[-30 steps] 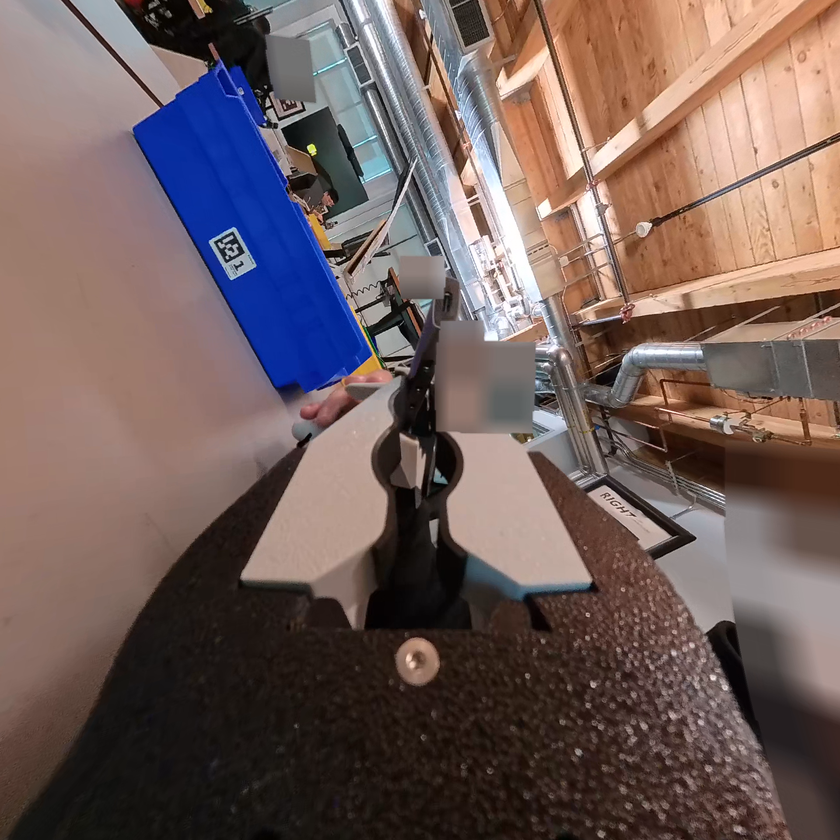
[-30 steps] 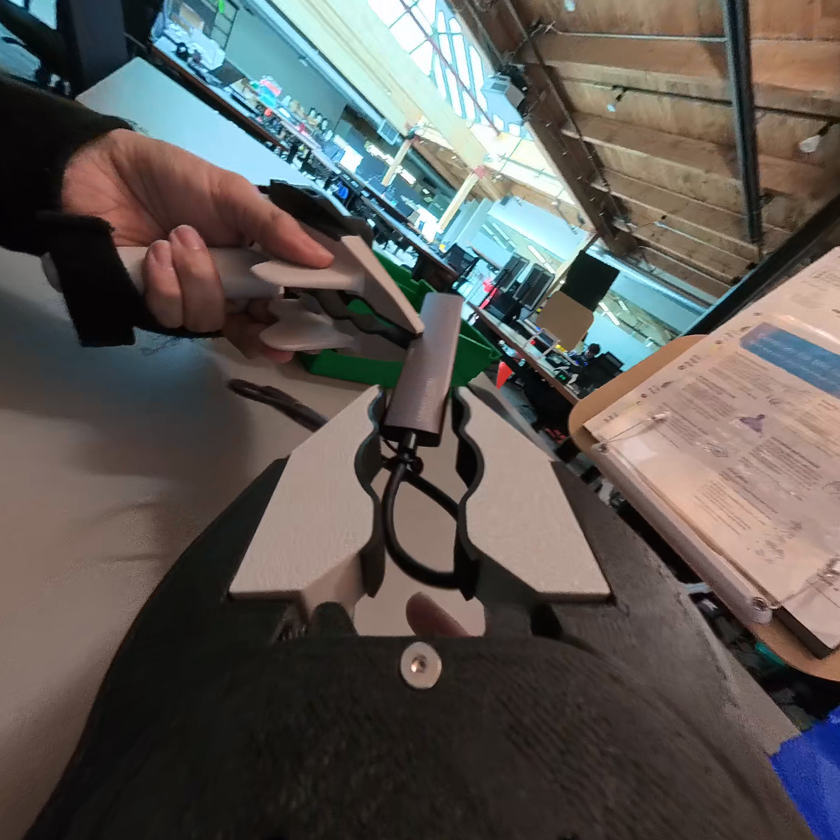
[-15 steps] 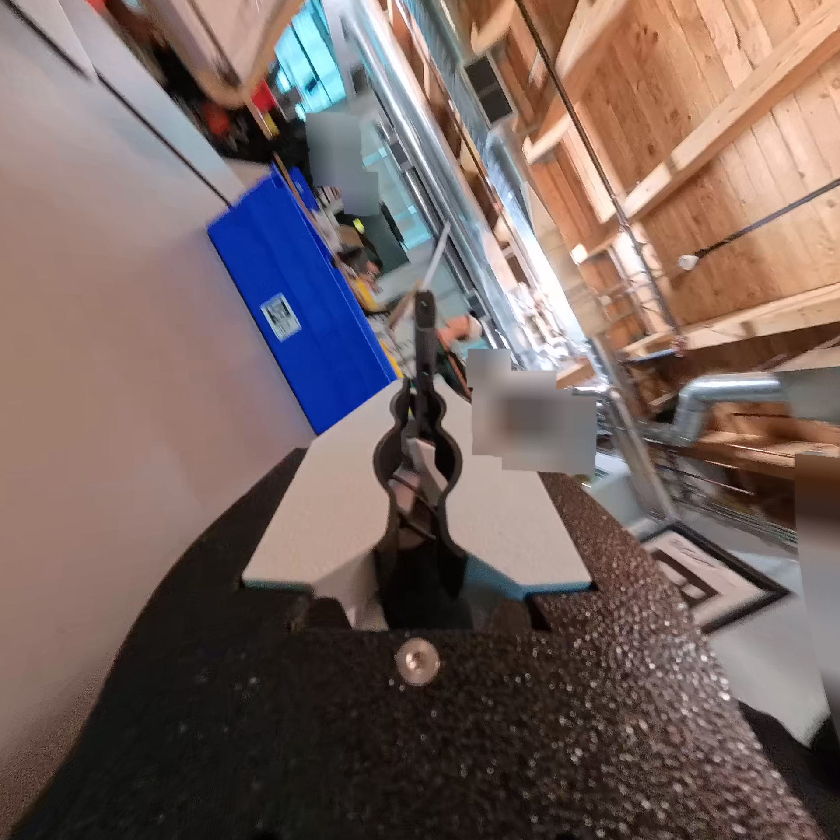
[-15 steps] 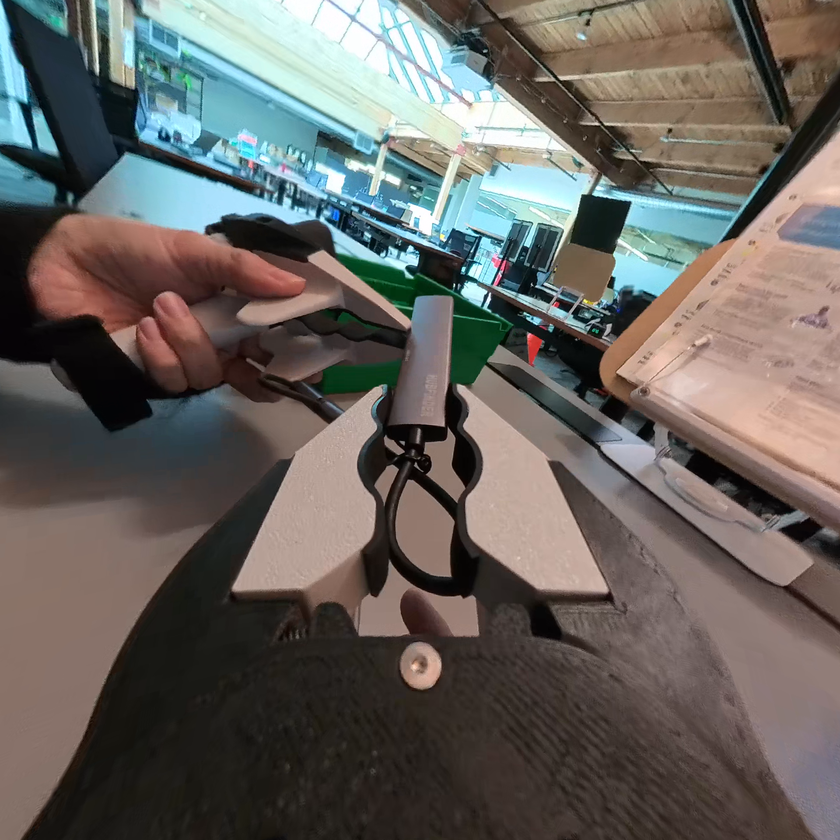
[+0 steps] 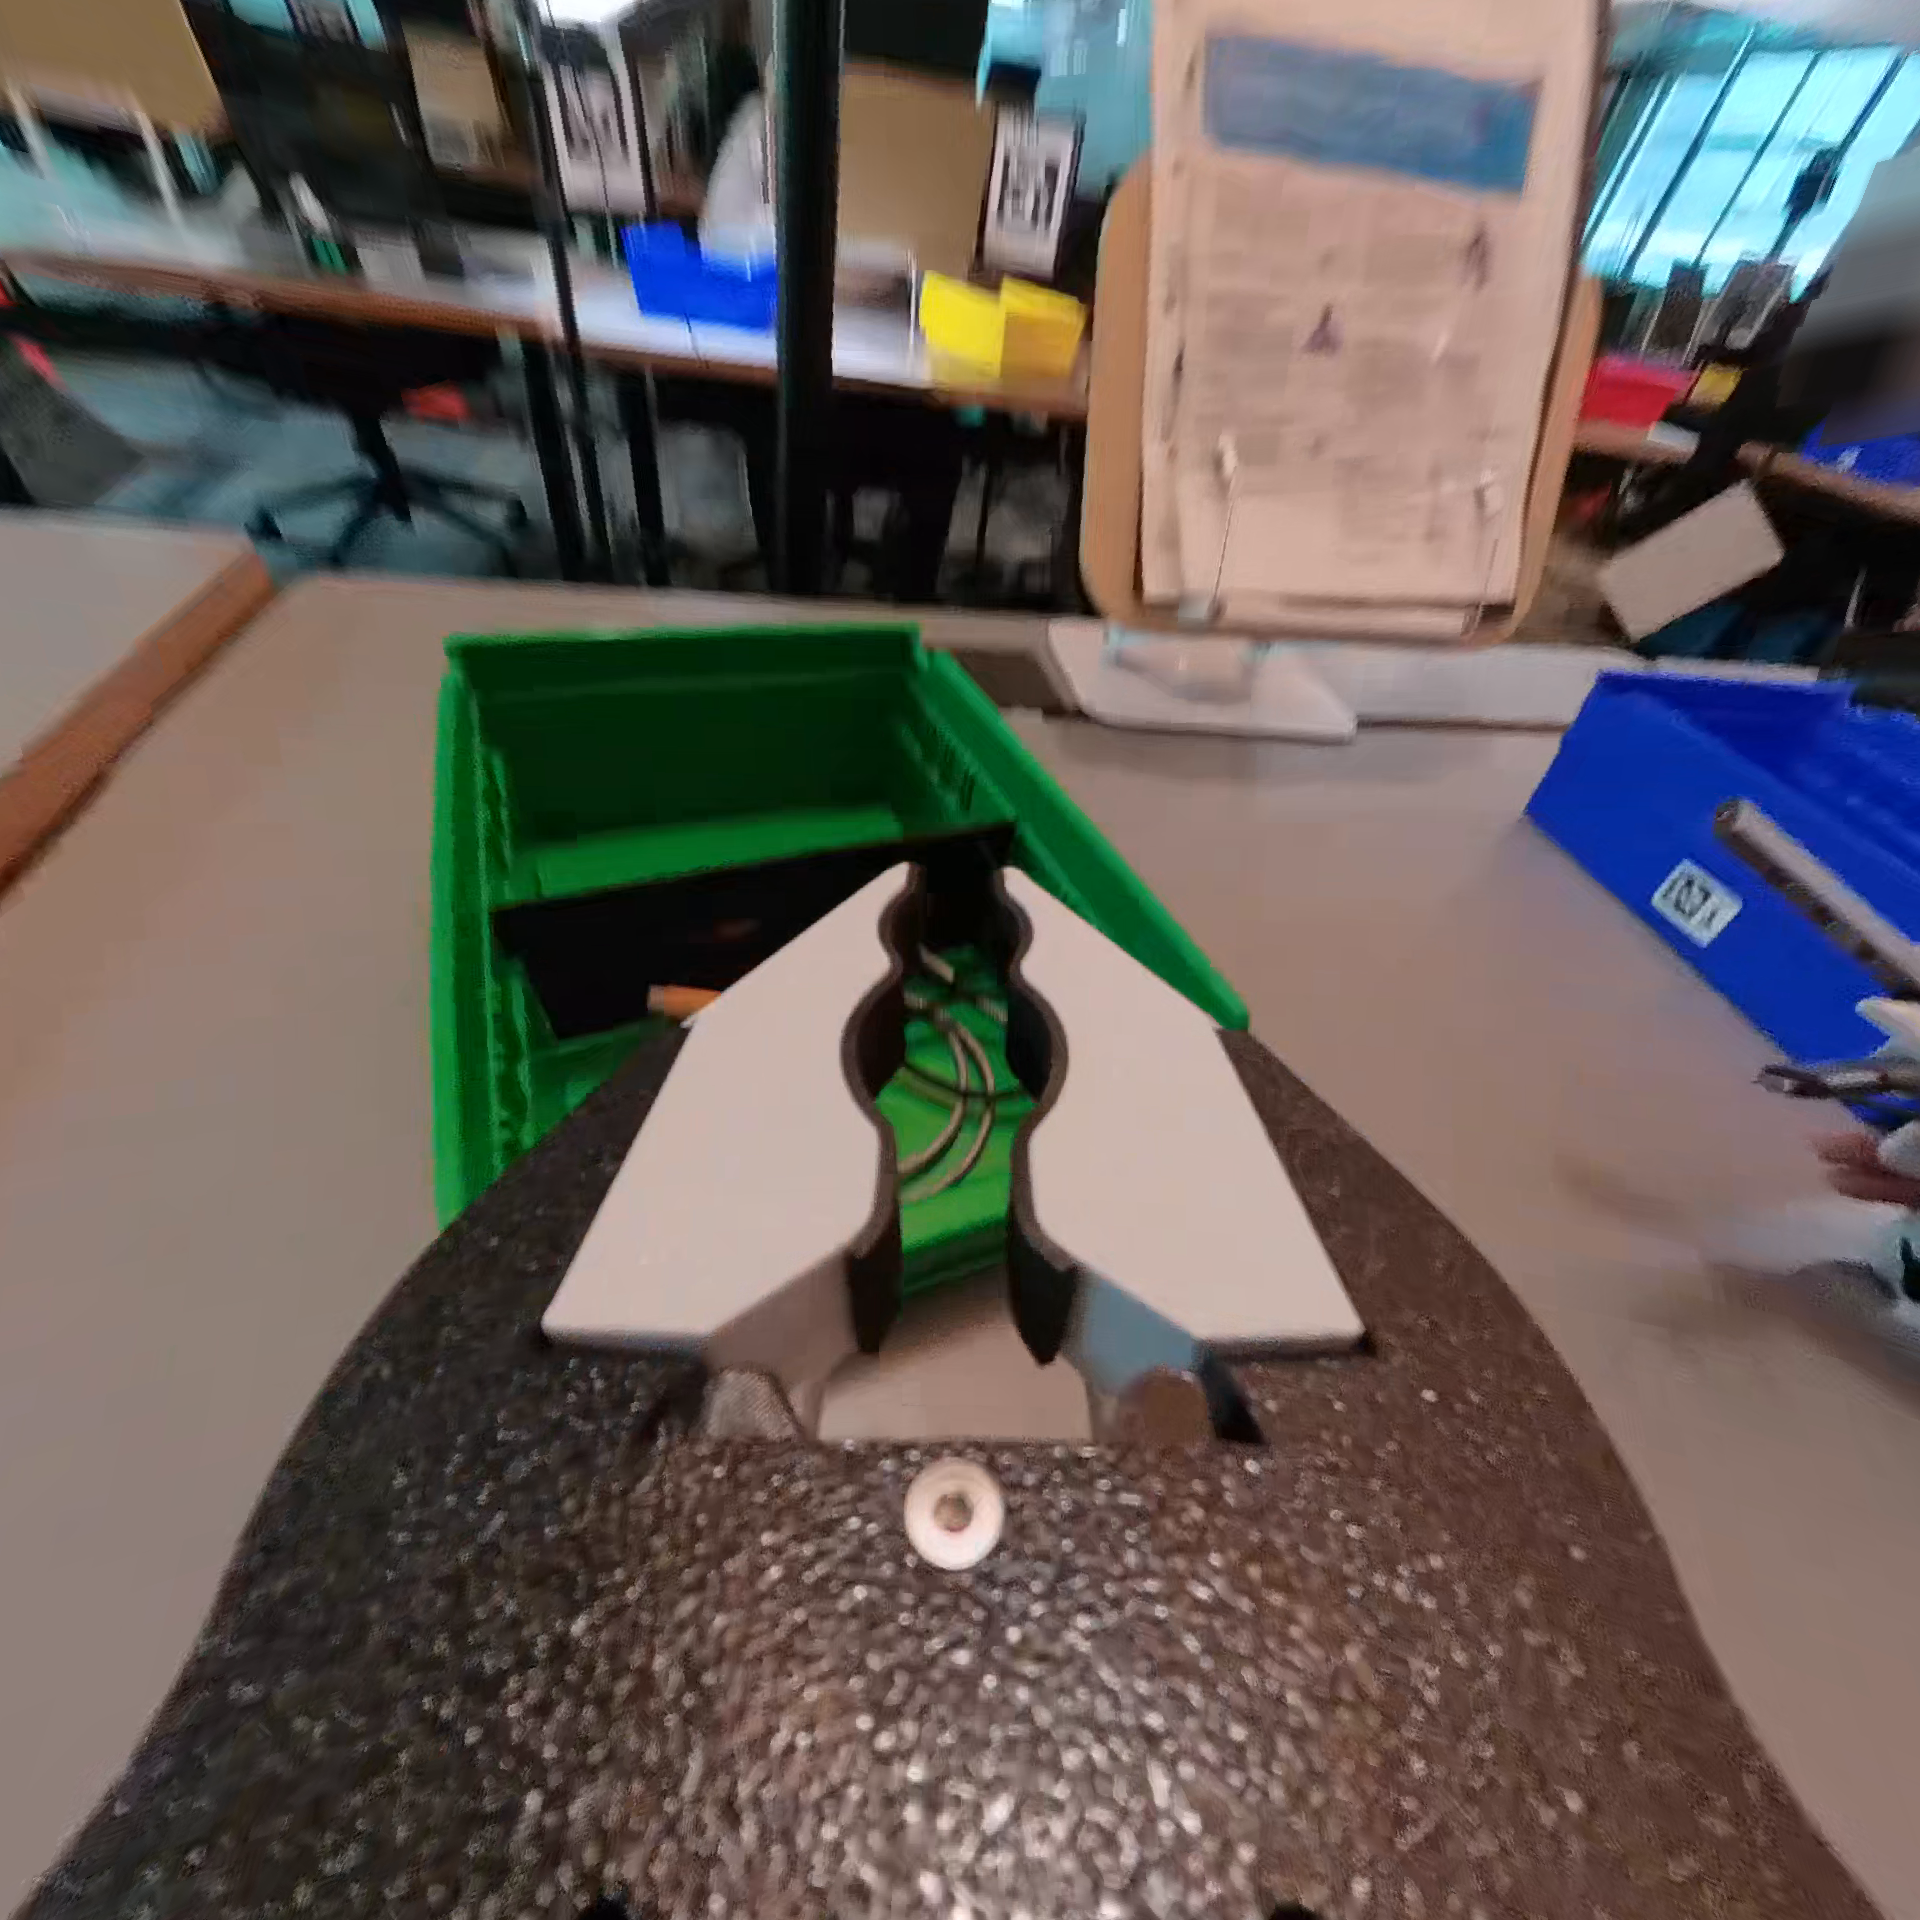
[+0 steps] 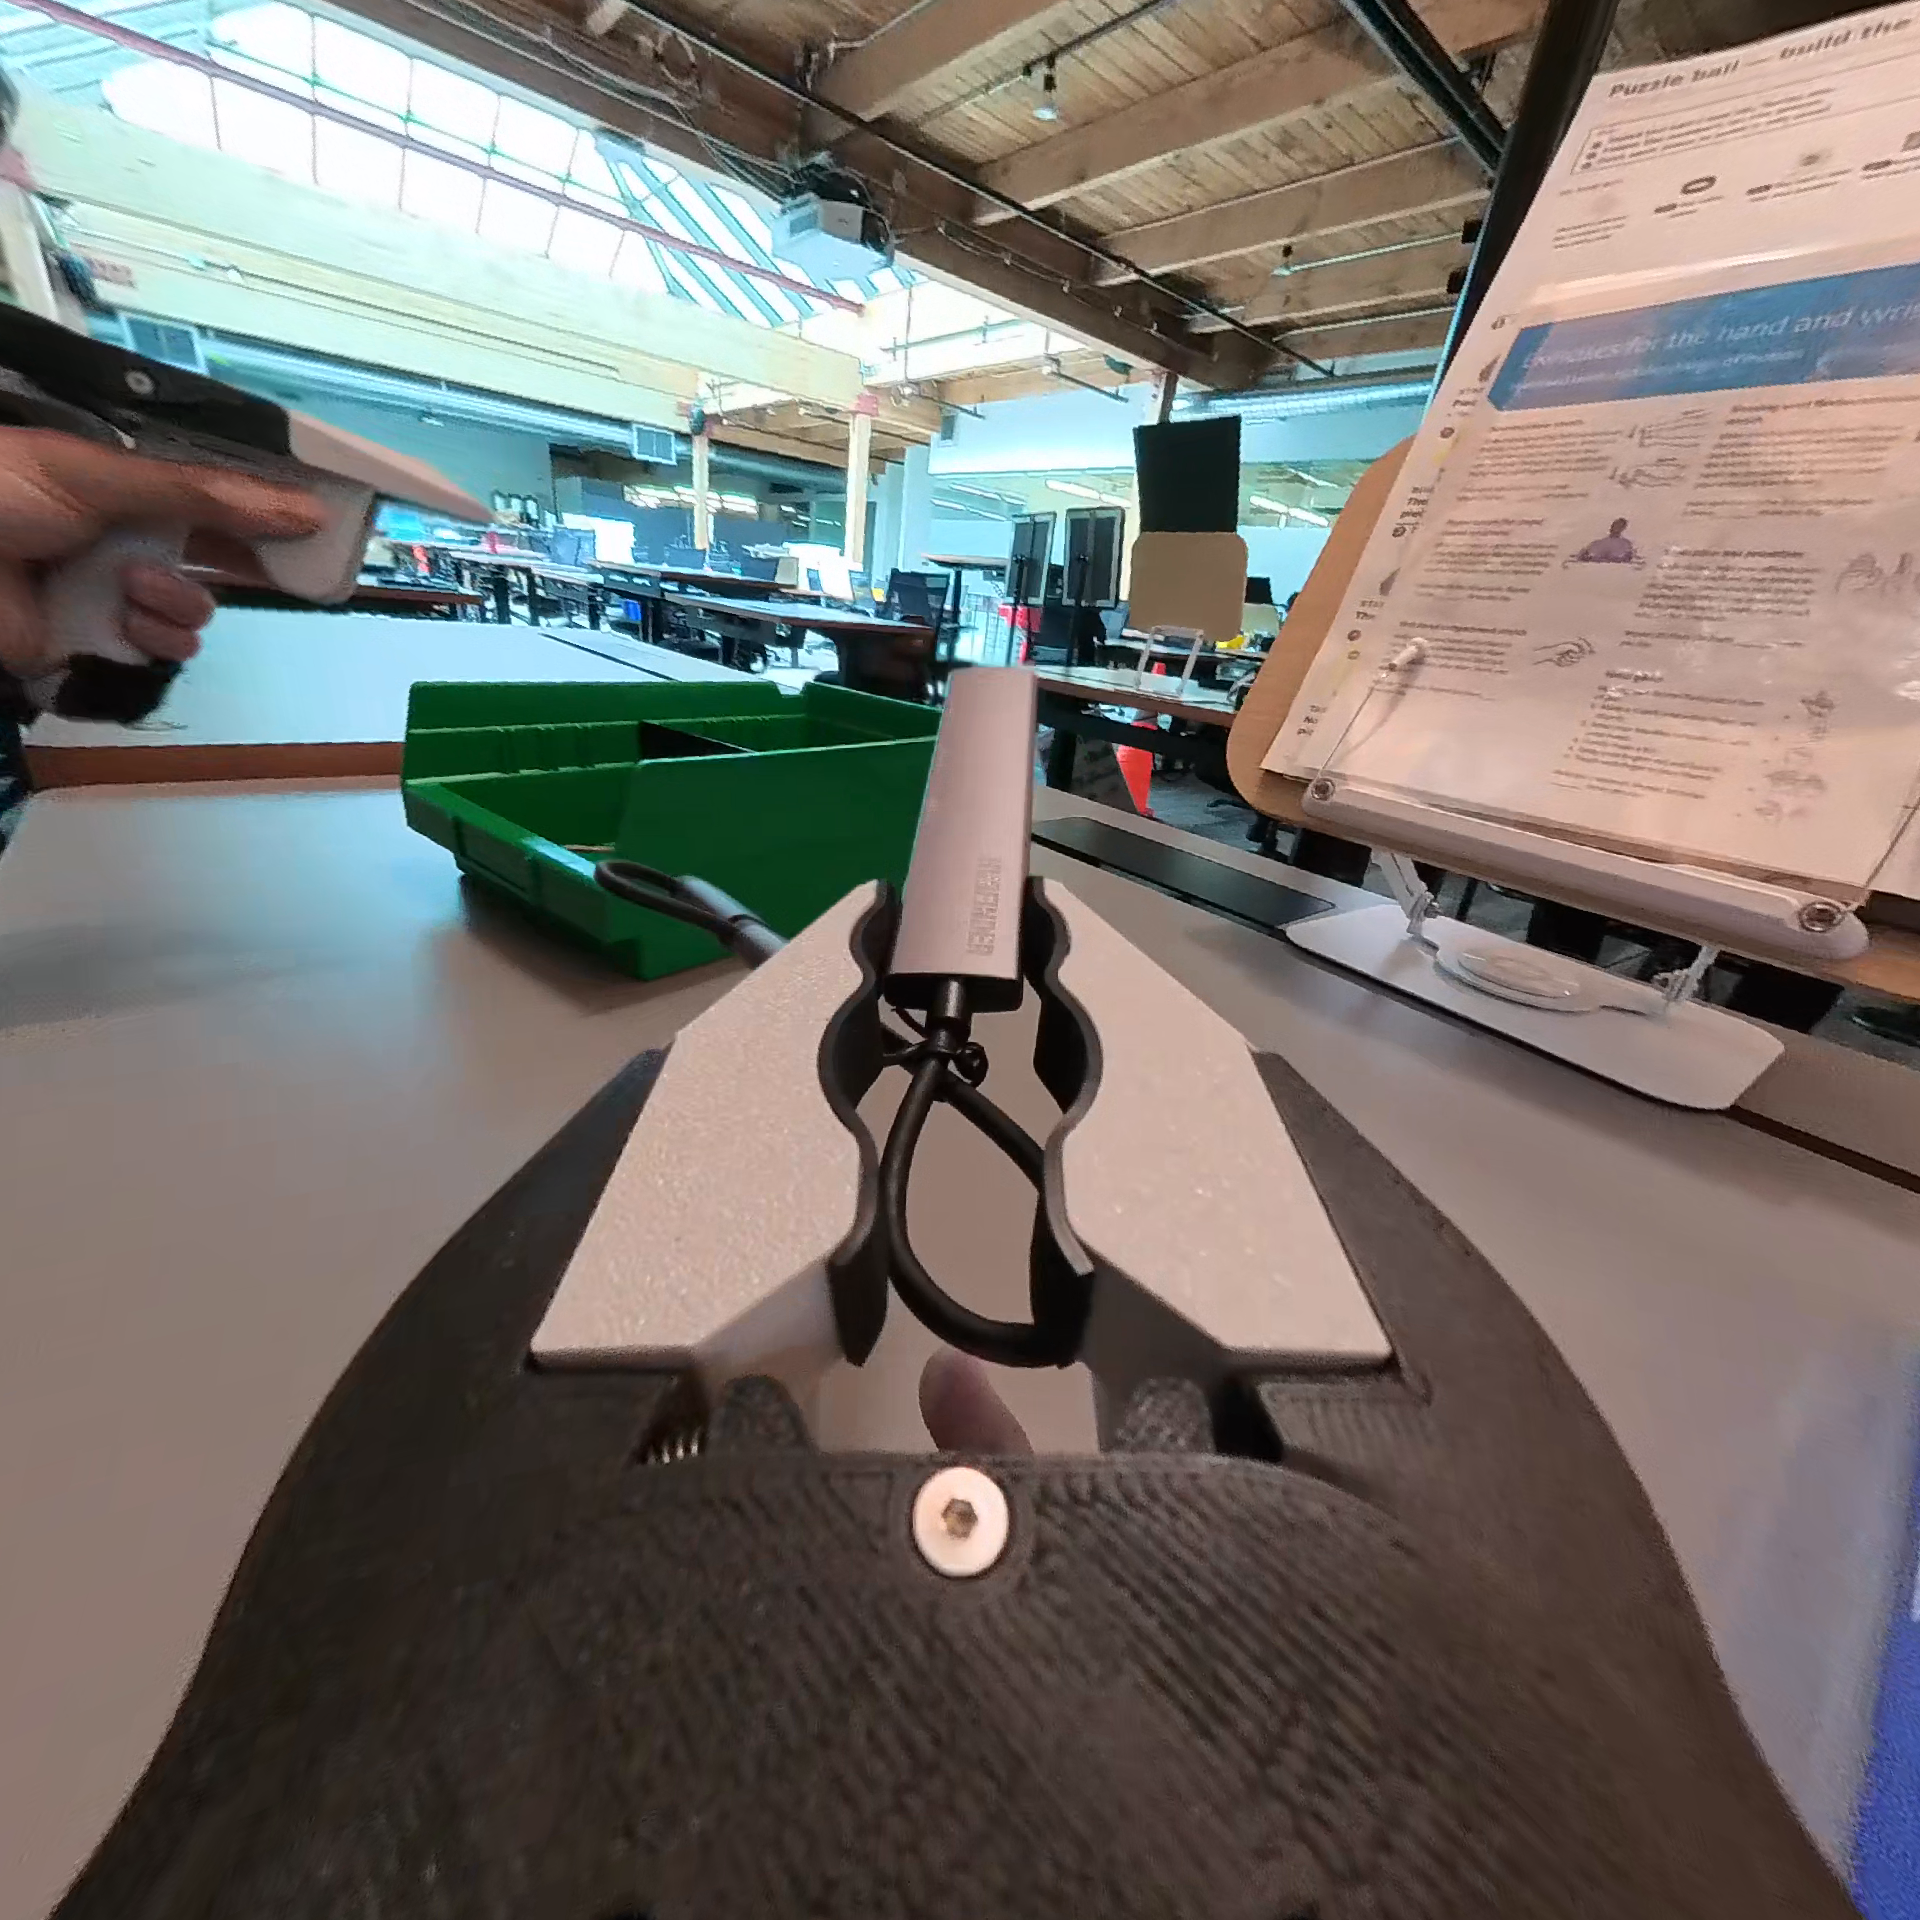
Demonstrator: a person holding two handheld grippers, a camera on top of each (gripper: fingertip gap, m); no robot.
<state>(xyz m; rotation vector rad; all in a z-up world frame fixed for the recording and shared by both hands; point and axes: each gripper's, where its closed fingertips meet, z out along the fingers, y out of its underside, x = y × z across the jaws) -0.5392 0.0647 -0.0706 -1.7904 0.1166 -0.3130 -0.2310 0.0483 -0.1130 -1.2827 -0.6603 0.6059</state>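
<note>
Right gripper (image 6: 961,940): jaws clamped on the lower end of a grey hub (image 6: 975,831), held upright so its black cable (image 6: 935,1226) loops down between the fingers. Left gripper (image 5: 956,914): jaws parted, empty, poised over the green bin (image 5: 468,935), which holds coiled cables (image 5: 951,1091). Blue bin (image 5: 1704,831) stands well apart on the table (image 5: 208,1039).

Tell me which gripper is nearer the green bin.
Left. The left gripper hangs right over the green bin, fingers apart above its coiled wire. The right gripper, clamping a grey adapter, sits back from the bin's near wall.
</note>
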